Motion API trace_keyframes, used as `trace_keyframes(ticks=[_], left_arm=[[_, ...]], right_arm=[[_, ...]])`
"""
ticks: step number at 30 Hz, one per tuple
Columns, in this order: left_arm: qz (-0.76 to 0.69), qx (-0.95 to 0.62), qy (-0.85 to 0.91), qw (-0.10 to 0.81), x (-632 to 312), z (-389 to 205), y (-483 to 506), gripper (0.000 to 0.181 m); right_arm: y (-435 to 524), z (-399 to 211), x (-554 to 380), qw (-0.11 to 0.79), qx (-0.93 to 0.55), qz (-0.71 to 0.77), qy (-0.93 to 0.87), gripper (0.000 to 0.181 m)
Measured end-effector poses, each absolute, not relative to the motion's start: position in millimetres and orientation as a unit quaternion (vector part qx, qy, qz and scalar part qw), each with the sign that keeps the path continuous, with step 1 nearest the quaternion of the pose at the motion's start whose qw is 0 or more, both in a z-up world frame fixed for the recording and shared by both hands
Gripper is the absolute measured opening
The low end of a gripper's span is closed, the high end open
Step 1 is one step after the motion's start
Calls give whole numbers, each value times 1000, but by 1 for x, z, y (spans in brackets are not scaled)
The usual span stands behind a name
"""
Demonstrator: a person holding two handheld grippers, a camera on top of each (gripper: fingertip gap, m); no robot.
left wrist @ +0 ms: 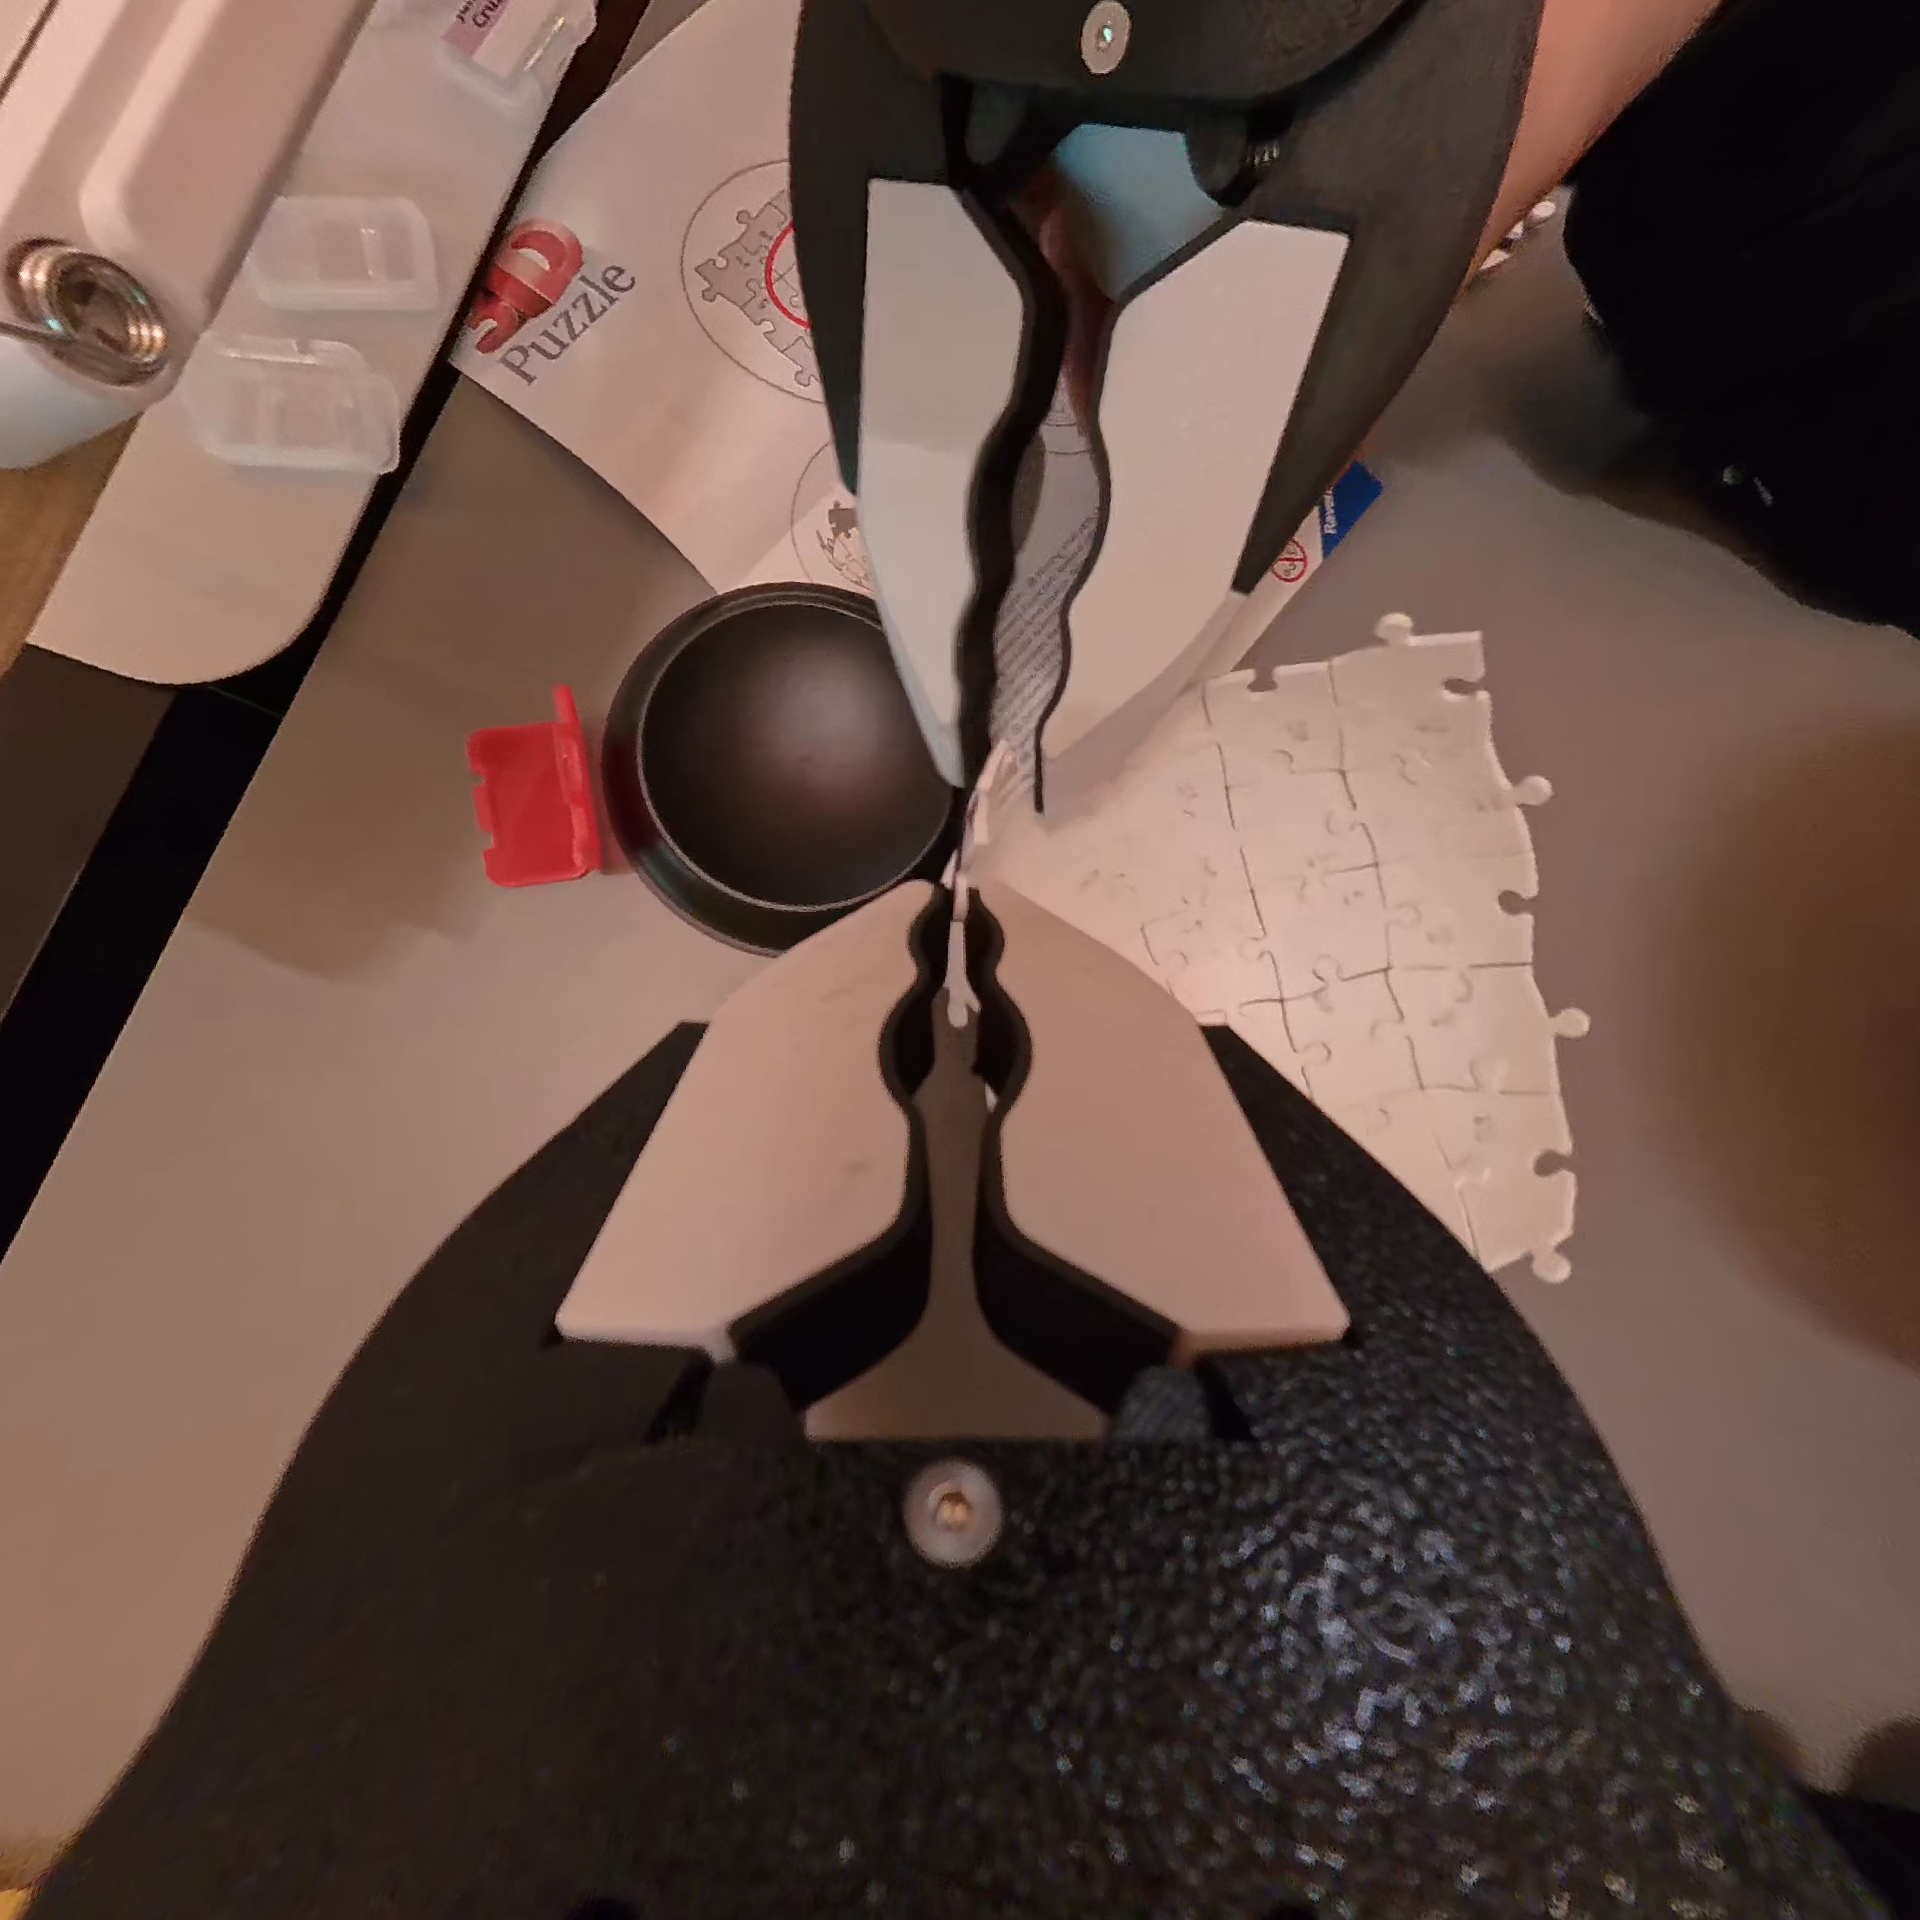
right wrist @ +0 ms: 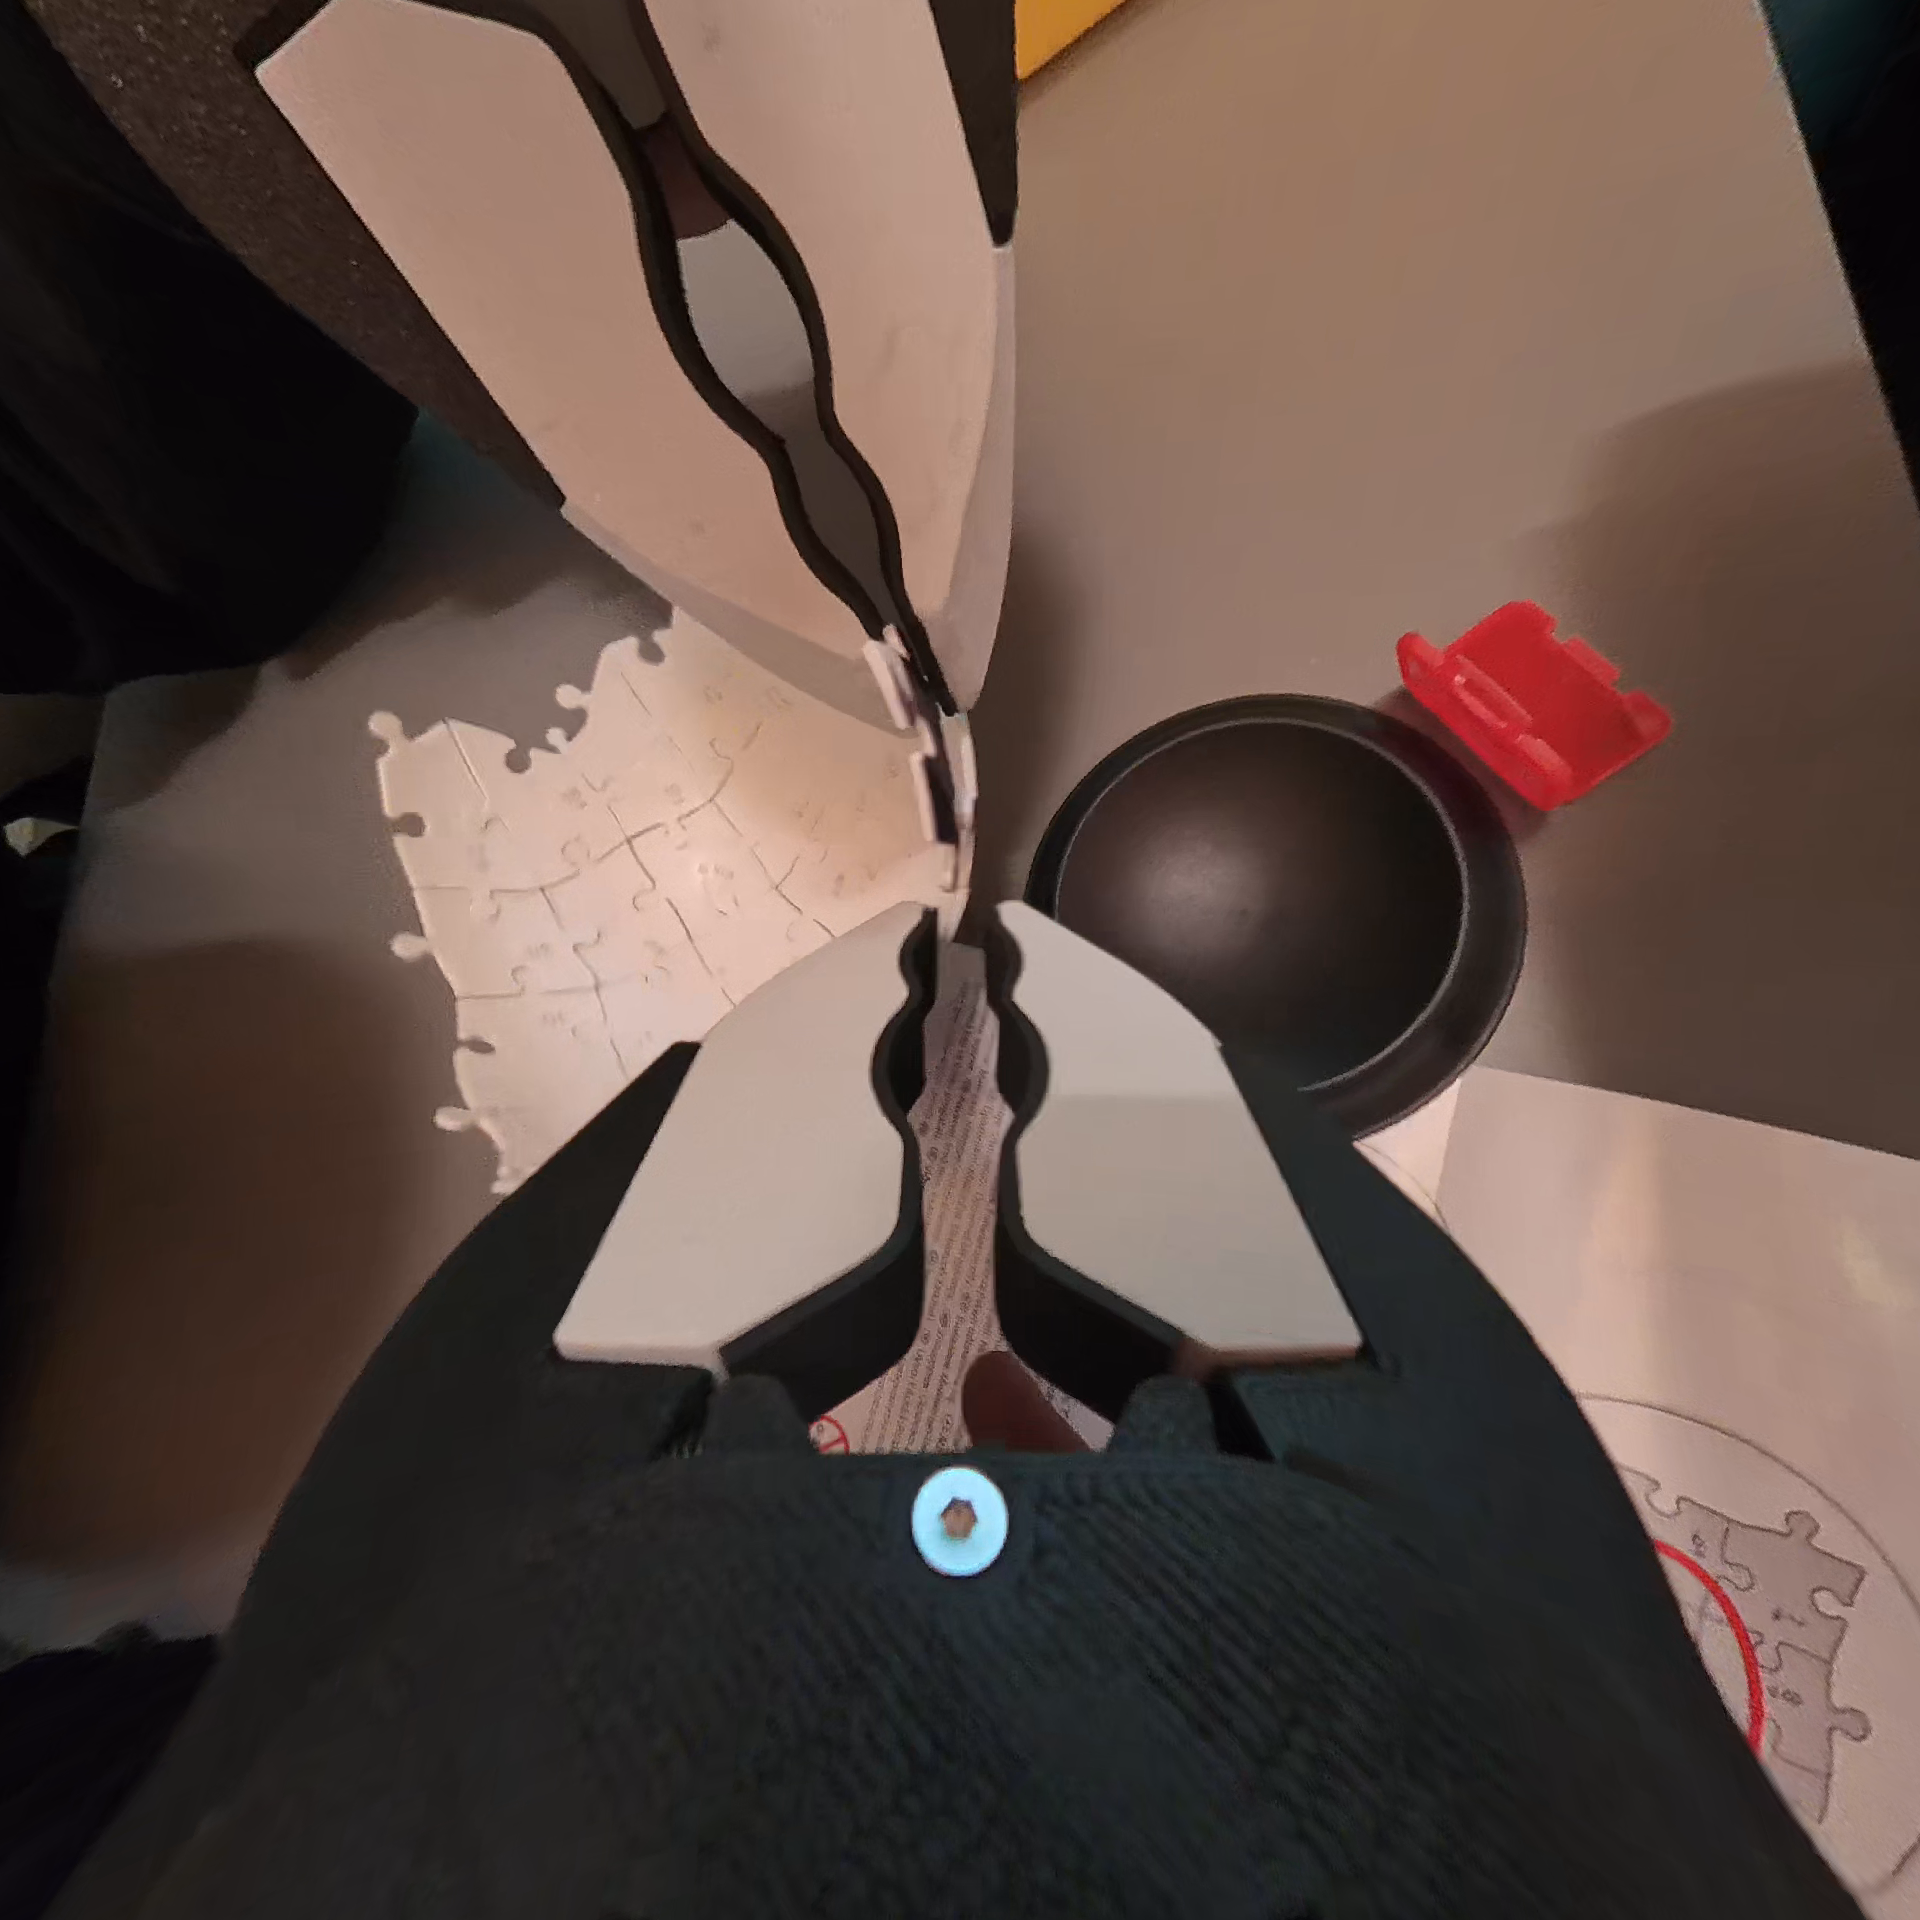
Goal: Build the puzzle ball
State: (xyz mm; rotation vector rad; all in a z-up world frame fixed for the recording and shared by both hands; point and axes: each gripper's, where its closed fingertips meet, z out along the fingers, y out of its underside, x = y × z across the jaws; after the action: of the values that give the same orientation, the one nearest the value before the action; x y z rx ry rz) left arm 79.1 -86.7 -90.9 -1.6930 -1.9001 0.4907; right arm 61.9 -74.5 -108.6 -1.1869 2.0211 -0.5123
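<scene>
Grey surface (left wrist: 312, 1091) is carrying everything in both views. White instruction sheet (left wrist: 665, 416) with puzzle diagrams is lying across its far side in the left wrist view, reaching under the right tongs. Assembled puzzle section (left wrist: 1382, 935), a curved white sheet of joined pieces with knobs along its free edge, is resting on the surface, and one edge of it is rising up between the two pairs of tongs. Black bowl-shaped stand (left wrist: 790, 769) is sitting just beside that raised edge, on the opposite side from the flat part of the puzzle. Small red clip (left wrist: 535, 790) is lying right against the stand's outer side. Clear plastic cases (left wrist: 301, 405) are sitting on a white board at the far left corner of the left view. Left tongs (left wrist: 954, 935) are nearly closed, pinching the raised puzzle edge thinly between their tips. Right tongs (right wrist: 961, 935) are coming in from the opposite direction, also almost closed, gripping the same edge farther along; in the right wrist view the edge (right wrist: 951, 790) is standing as a narrow white strip running from one pair of tips to the other.
</scene>
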Motion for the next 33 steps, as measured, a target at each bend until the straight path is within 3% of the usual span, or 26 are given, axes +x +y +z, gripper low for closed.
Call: trace_keyframes(ticks=[3, 20, 23, 26, 33], left_arm=[[182, -627, -706, 275, 79, -92, -87, 1], [193, -645, -685, 278, 70, -90, -81, 3], [210, -656, -678, 256, 68, -95, -88, 21], [210, -657, -666, 285, 61, -97, -84, 24], [181, -668, -662, 288, 61, -109, -80, 9]], right_arm=[[-83, -111, 58, 342, -454, -213, 795, 26], [-83, -82, 65, 353, -488, -284, 746, 2], [-85, -82, 61, 355, -471, -283, 756, 2], [-85, -82, 58, 368, -454, -279, 762, 2], [-84, -79, 57, 377, -429, -282, 771, 2]])
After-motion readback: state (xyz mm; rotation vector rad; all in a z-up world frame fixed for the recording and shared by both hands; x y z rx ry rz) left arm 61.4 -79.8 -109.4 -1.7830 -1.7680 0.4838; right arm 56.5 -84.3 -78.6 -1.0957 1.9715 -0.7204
